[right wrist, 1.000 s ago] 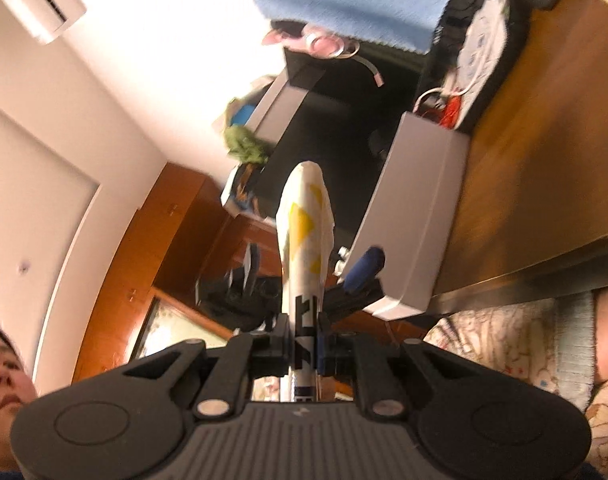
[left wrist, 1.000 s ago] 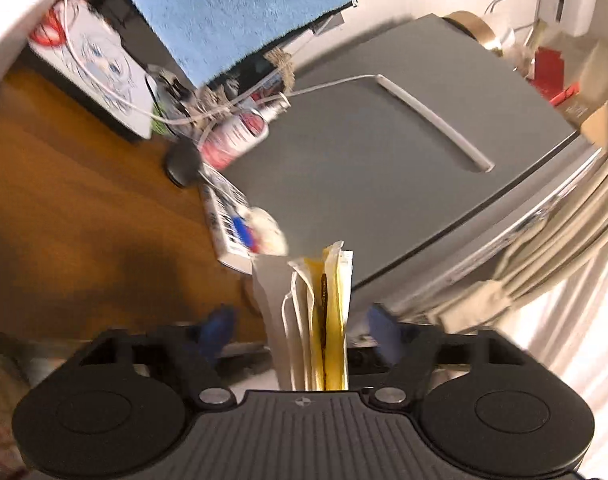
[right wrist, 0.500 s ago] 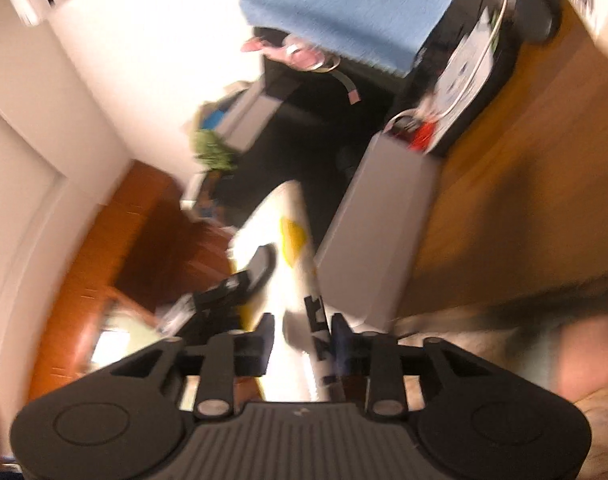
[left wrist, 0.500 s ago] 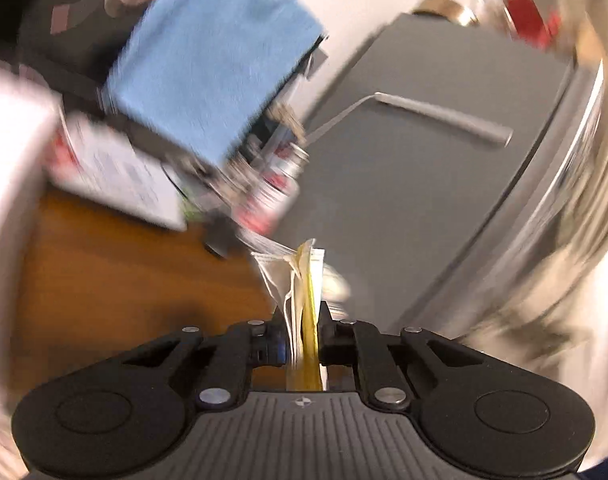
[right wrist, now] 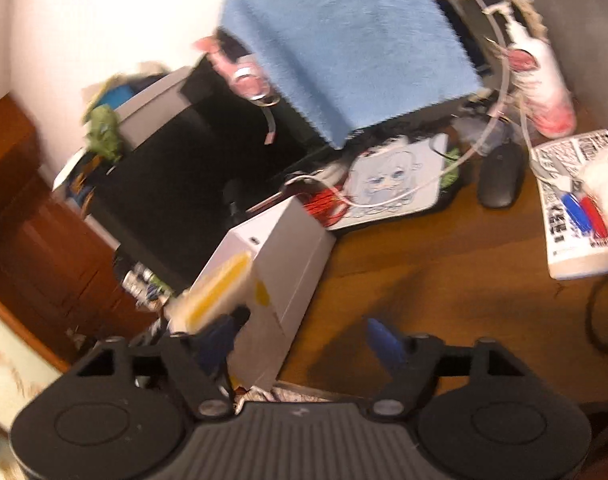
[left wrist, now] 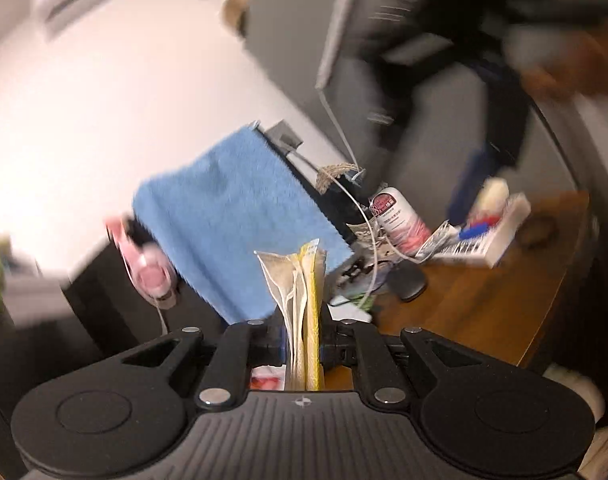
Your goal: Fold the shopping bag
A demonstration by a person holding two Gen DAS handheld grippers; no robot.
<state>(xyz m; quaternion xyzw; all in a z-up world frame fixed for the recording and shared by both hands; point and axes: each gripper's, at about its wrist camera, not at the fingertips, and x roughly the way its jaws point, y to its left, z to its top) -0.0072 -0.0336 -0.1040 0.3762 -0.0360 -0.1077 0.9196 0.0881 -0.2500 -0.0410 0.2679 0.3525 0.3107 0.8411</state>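
My left hand-held gripper (left wrist: 302,350) is pinching the folded shopping bag (left wrist: 300,280), whose cream and yellow layers stand up between its fingers. My right hand-held gripper (right wrist: 300,338) is spread wide over the wooden worktop (right wrist: 443,280), holding nothing; the bag's blurred end (right wrist: 216,292) shows just beside its left finger.

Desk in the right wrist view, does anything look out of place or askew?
Yes. A blue towel hangs over the black monitor, covering part of it. A white cable loops loosely across the clutter behind the black mouse.
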